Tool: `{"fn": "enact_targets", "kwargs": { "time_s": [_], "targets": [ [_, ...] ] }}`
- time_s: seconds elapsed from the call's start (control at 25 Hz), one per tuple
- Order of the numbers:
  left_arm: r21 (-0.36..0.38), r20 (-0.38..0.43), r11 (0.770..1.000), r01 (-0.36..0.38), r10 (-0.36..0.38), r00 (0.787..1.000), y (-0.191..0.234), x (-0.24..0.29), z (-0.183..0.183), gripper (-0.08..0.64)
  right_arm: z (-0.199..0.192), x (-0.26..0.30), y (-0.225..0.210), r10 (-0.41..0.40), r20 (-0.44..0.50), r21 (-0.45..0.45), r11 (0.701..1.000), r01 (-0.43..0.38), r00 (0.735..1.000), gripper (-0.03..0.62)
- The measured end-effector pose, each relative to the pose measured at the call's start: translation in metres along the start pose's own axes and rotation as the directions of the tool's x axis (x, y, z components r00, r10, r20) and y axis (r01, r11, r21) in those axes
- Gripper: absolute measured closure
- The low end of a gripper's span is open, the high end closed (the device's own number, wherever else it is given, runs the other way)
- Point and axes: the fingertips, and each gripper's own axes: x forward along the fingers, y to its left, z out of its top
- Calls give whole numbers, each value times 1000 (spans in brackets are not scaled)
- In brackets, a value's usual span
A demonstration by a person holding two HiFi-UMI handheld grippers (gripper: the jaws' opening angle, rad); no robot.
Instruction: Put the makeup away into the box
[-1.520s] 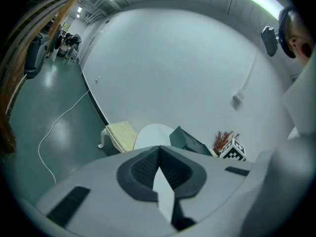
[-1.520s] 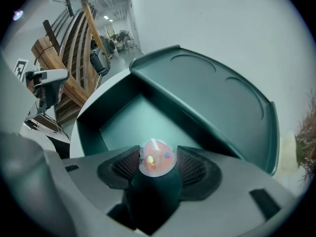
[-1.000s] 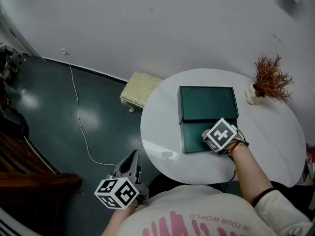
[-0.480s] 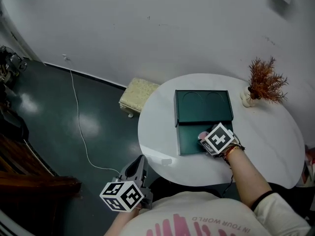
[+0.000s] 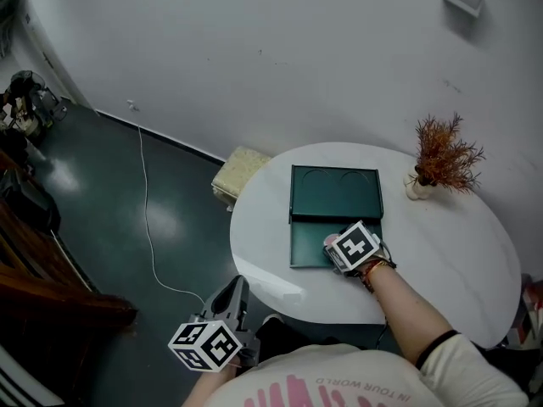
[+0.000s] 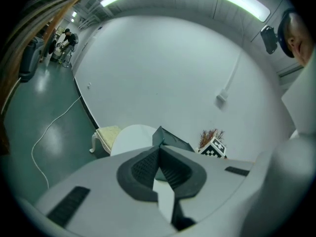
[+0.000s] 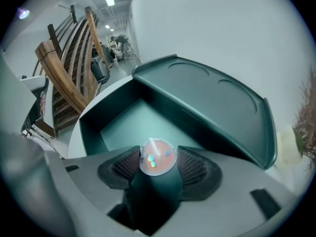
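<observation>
The person's right gripper [image 5: 333, 248] is pointing steeply down over the near half of a dark green rectangular box [image 5: 293, 246], which is lying open on a round white table [image 5: 450, 253]. Its ribbed pads are pressing on both sides of a small round makeup pot with a pinkish fill and a clear lid [image 7: 157, 156]; the pot is sitting right at the fingertips, clamped between them and facing the camera in the right gripper view. Directly beyond the pot, the box's bare green floor is showing, so the pot is hanging above the tray part rather than lying in it. The box's hinged lid [image 5: 335, 193] is standing tilted back on the far side, with two curved outlines showing on its inner face.

The left gripper [image 5: 233, 288] is hovering off the table's near-left edge, above the dark floor, well apart from the box. Its jaws are meeting tip to tip with nothing between them.

A dried reddish plant in a small white vase [image 5: 441, 155] is standing on the table beyond the box's right corner
</observation>
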Motion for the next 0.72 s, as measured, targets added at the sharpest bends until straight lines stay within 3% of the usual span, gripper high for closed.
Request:
{"fn": "enact_targets", "kwargs": {
  "time_s": [0.2, 0.36, 0.48, 0.56, 0.72],
  "targets": [
    [14, 47, 1000, -7, 7, 999, -21, -18, 1, 557, -3, -14, 5, 40, 52, 70, 997, -44, 998, 311],
    [32, 61, 999, 5, -7, 998, -41, -28, -2, 557, -1, -42, 7, 22, 159, 86, 996, -36, 987, 287],
    [56, 82, 998, 25, -30, 996, -58, -31, -2, 557, -6, -69, 8, 27, 267, 167, 983, -74, 963, 287],
    [71, 96, 997, 41, -48, 994, -71, -34, -2, 557, -16, -88, 8, 27, 342, 261, 958, -123, 939, 293],
    [82, 104, 994, 70, -78, 992, -98, -39, -10, 557, -51, -121, 7, 10, 441, 433, 873, -223, 897, 378]
  ]
}}
